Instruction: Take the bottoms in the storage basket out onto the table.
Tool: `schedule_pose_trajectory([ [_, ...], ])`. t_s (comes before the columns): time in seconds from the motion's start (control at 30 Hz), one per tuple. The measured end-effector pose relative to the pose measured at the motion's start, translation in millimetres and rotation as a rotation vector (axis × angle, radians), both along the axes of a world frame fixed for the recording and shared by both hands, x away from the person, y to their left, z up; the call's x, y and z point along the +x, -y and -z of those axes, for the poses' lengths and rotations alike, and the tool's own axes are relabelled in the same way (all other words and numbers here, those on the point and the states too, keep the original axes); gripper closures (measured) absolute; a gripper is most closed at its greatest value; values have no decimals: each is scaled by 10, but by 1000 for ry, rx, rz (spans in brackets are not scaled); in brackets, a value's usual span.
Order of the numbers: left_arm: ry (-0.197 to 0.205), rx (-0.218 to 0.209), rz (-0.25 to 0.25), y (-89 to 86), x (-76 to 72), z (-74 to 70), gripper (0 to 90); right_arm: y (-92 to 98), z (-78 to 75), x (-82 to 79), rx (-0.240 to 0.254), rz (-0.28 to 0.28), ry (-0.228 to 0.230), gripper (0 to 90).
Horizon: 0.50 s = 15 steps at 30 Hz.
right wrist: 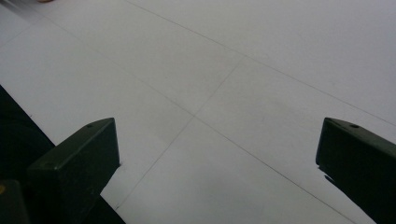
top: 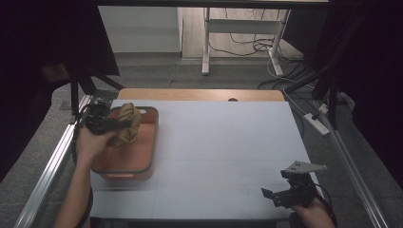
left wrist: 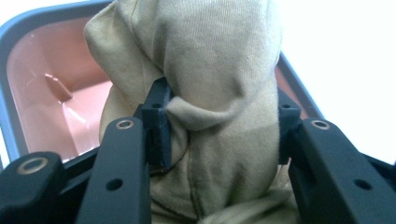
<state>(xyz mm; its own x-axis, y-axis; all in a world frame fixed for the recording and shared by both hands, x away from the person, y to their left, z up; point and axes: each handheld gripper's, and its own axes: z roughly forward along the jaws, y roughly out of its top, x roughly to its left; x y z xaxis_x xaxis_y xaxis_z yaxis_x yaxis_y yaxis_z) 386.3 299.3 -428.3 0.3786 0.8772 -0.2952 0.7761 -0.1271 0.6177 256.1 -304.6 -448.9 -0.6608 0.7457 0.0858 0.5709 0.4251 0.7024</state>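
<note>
Your left gripper [top: 110, 125] has its jaws clamped on a bunched beige cloth [top: 126, 124]; in the left gripper view the two black pads [left wrist: 159, 126] press into the fabric [left wrist: 219, 102] from either side, pinching a fold between them, with cloth bulging above and below the grip. The jaws point across the table towards its middle, and your left hand [top: 92, 142] wraps the gripper body from behind.

The cloth hangs from that grip above the far end of an orange-pink rectangular bin [top: 147, 147] with a dark grey rim. Whether its lower folds touch the bin floor cannot be told from the high view. In the left gripper view the bin's pink inside [left wrist: 42, 98] shows behind the cloth, with its grey-blue rim [left wrist: 28, 28] curving round.

The bin stands on the left side of the white tabletop [top: 223, 142], near the left edge and the aluminium rail [top: 52, 161] beside it.

Your right gripper [top: 280, 194] rests low at the near right corner of the table, well apart from bin and cloth. Its jaws stand wide apart with nothing between them; the right gripper view has bare white table surface [right wrist: 224, 93] between the two dark jaw tips. A grey three-cornered plate [top: 304, 166] sits on top of it.
</note>
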Motion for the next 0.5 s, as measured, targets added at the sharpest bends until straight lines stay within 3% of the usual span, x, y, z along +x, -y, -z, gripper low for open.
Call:
schedule_pose_trajectory([
  [0.1,25,-18,10,15,-32,-78,544,0,0,0,2,0,-2,0],
  [0.5,94,-15,53,156,-109,-296,539,2,0,1,4,-1,-3,0],
])
